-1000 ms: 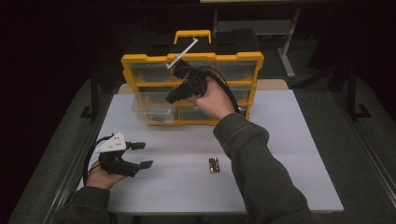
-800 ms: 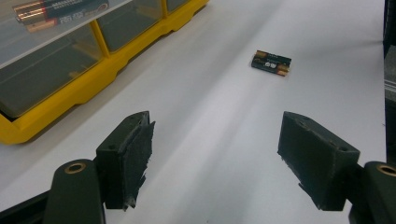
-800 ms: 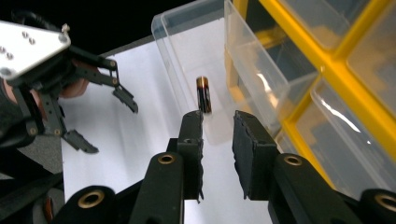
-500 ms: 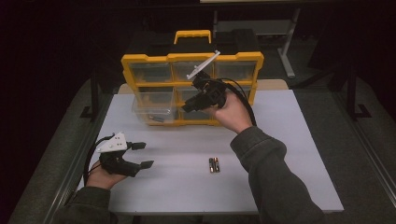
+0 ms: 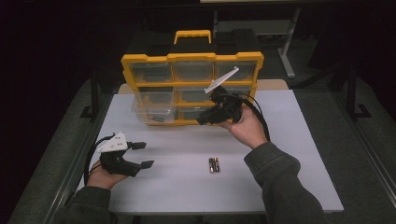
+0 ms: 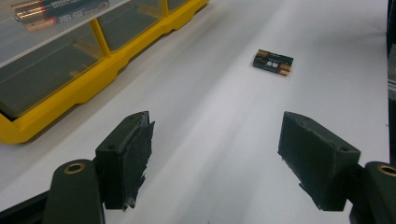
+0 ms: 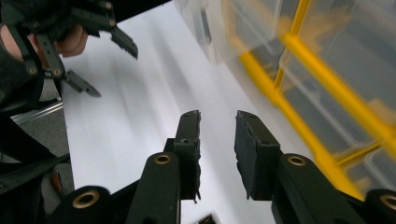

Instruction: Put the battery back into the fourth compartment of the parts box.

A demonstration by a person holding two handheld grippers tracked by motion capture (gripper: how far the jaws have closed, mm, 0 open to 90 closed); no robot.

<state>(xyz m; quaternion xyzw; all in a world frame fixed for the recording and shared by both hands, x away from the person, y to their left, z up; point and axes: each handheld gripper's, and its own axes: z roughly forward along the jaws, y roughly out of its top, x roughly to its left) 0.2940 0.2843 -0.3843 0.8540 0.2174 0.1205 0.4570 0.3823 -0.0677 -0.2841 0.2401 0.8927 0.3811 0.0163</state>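
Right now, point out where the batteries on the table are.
In the high view, the batteries lie on the white table, between the left gripper and the right forearm, nearer than the yellow organizer.

At the back of the table (image 5: pixel 299 140) stands our drawer cabinet (image 5: pixel 191 70), one lower-left drawer (image 5: pixel 154 112) pulled forward. A pair of batteries (image 5: pixel 214 164) lies near the table's front centre. Our left gripper (image 5: pixel 140 155) sits at the front left, well apart from them; our right gripper (image 5: pixel 203 120) hangs just before the cabinet, behind the batteries.
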